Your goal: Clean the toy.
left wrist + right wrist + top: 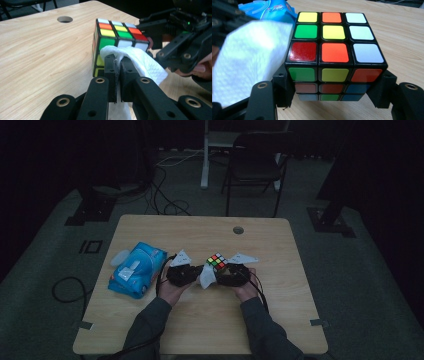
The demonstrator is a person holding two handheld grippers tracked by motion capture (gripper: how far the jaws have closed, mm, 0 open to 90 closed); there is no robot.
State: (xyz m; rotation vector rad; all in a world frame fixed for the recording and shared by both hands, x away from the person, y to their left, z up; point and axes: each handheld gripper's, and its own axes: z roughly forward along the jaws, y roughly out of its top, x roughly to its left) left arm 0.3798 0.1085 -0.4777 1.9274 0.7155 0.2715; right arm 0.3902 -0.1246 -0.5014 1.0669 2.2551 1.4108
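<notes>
The right gripper squeezes the cube on two sides, just above the table. The left gripper pinches a white wipe touching the cube's side. Rub gently and hold the cube steady.

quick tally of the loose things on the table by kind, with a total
multicoloured plastic puzzle cube: 1
white paper wipe: 1
blue soft plastic pack of wipes: 1
total: 3

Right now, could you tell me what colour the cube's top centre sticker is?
Yellow, on the Rubik's cube; clearest in the right gripper view.
</notes>
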